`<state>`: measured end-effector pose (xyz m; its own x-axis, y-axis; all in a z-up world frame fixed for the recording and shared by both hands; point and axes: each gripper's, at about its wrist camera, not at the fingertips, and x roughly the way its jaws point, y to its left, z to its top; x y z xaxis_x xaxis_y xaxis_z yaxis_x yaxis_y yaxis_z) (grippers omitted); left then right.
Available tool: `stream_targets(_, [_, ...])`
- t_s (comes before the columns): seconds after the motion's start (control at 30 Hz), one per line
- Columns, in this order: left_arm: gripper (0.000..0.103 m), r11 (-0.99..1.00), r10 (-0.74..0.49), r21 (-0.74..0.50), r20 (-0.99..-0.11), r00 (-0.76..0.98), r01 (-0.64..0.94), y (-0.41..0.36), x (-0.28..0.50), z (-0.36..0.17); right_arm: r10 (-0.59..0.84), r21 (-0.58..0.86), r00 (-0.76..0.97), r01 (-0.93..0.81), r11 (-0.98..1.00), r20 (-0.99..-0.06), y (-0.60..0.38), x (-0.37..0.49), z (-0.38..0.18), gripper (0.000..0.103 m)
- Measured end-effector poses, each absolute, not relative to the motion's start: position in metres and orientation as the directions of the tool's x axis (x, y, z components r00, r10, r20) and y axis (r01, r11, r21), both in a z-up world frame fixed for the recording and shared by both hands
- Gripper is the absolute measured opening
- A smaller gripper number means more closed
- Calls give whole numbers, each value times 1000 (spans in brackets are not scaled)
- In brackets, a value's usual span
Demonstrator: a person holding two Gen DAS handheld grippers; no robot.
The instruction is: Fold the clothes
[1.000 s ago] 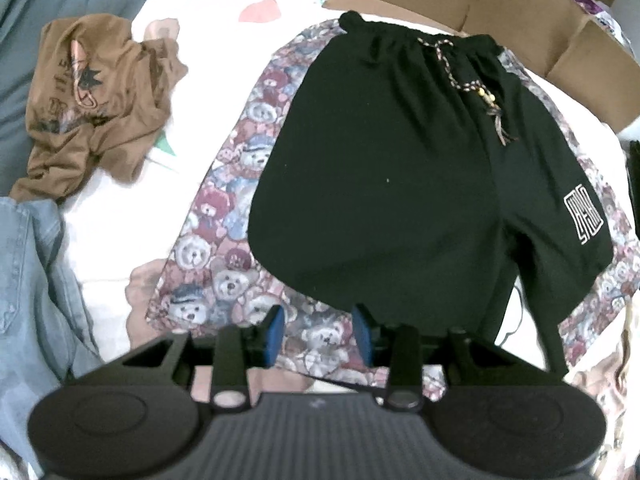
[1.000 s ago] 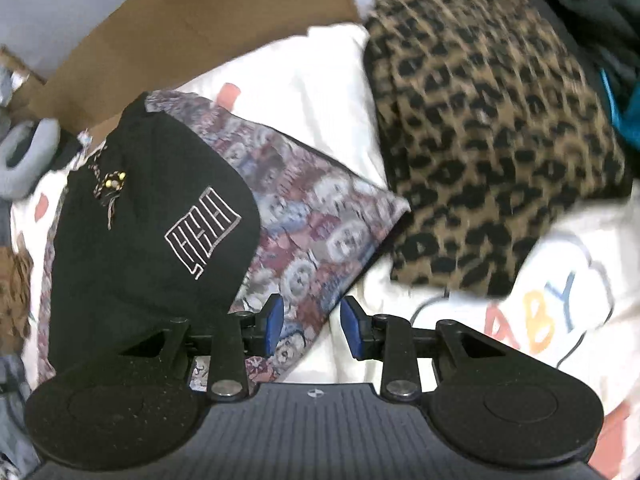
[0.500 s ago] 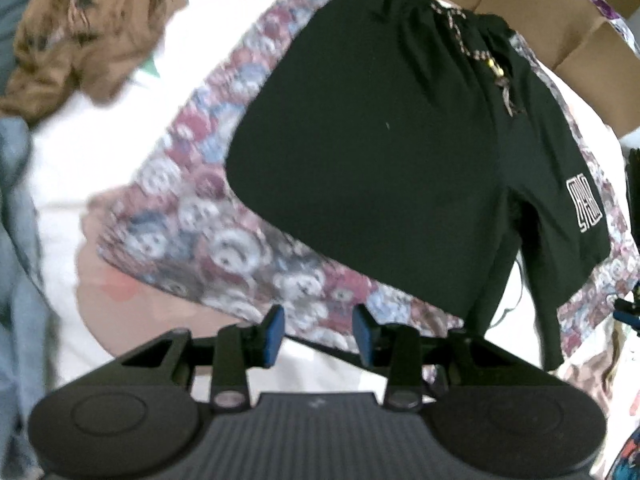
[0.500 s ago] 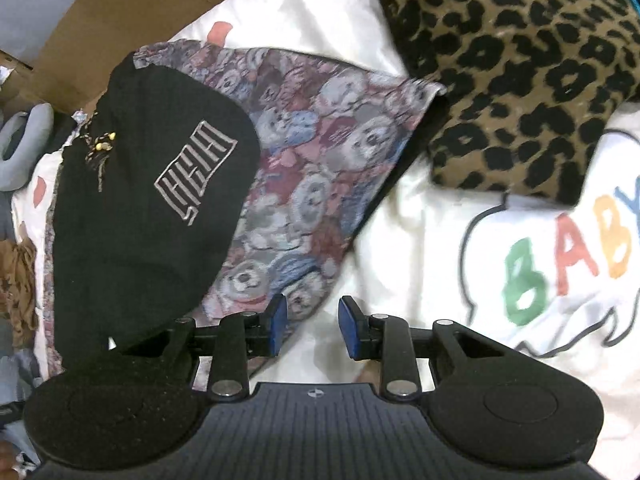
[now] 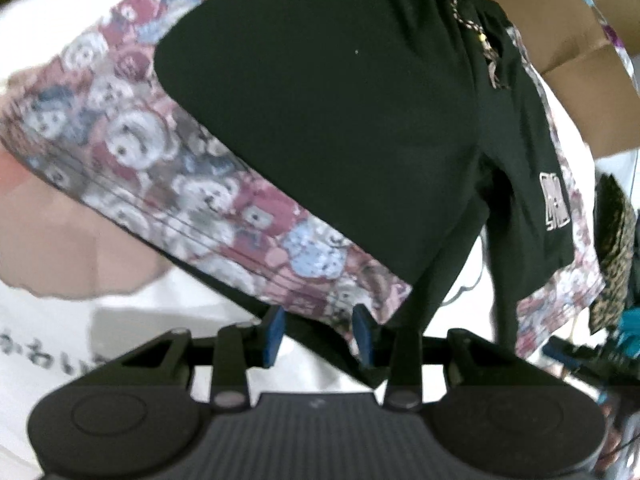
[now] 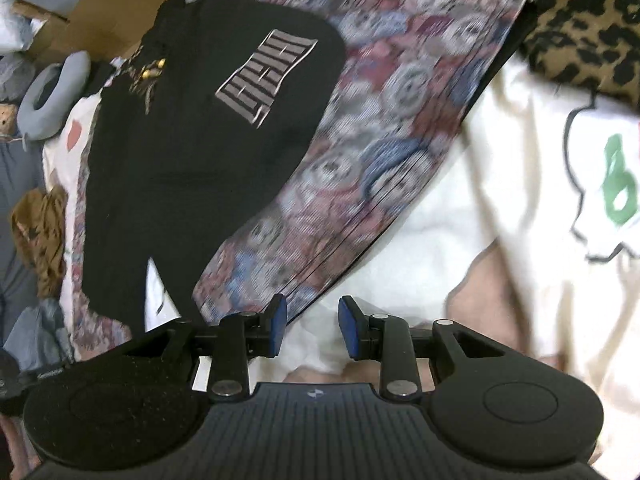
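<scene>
Black shorts (image 5: 340, 120) with a white logo and a beaded drawstring lie flat on top of a larger teddy-bear-print garment (image 5: 160, 184). My left gripper (image 5: 318, 330) is open just above the near hem of the bear print, close to its corner, and nothing is pinched. In the right wrist view the black shorts (image 6: 180, 168) cover the left part of the bear print (image 6: 380, 160). My right gripper (image 6: 311, 326) is open over the white blanket, its left fingertip (image 6: 276, 320) at the bear print's hem edge.
Everything lies on a white printed blanket (image 6: 500, 200). A leopard-print garment (image 6: 580, 20) is at the far right, and cardboard boxes (image 5: 560, 40) stand behind. A grey neck pillow (image 6: 52, 96), a crumpled brown shirt (image 6: 40, 236) and denim sit off to the left.
Both grippers have dropped closer to the bear-print hem, so the clothes fill more of each view. The brown shirt has left the left wrist view. Both jaws keep the same gap.
</scene>
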<state>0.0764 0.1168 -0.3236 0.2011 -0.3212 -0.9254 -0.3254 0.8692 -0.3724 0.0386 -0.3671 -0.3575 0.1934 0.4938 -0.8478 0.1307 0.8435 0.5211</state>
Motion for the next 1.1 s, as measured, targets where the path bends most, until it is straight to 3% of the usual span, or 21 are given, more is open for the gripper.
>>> stream_targets(0.17, [38, 849, -340, -393, -918, 206, -352, 108, 76, -333, 505, 534, 191, 161, 830, -842, -364, 37, -359, 36])
stream_targets(0.2, [33, 851, -335, -387, -921, 200, -355, 106, 76, -334, 507, 538, 192, 169, 826, -840, -364, 38, -359, 36])
stream_targets(0.27, [8, 846, -336, -381, -924, 183, -374, 105, 74, -339, 515, 545, 189, 179, 819, -836, -363, 41, -361, 36])
stream_targets(0.37, [2, 833, -336, -377, -926, 172, -405, 108, 67, -342, 529, 557, 180, 180, 811, -829, -358, 43, -362, 37])
stream_targets(0.67, [1, 840, -332, -358, -933, 136, -408, 107, 57, -343, 512, 534, 154, 192, 823, -845, -342, 47, -366, 36])
stream_targets(0.7, [1, 845, -327, -352, -936, 130, -404, 105, 56, -342, 513, 535, 152, 197, 822, -844, -342, 47, -366, 31])
stream_targets(0.73, [1, 850, -322, -345, -938, 124, -399, 104, 55, -342, 526, 545, 145, 207, 812, -838, -342, 47, -369, 12])
stream_targets(0.77, [1, 852, -320, -341, -940, 120, -398, 103, 54, -343, 547, 563, 134, 223, 796, -826, -342, 46, -373, 0])
stream_targets(1.1, [3, 877, -315, -319, -946, 70, -359, 100, 47, -346, 459, 465, 75, 163, 870, -885, -337, 38, -375, 2])
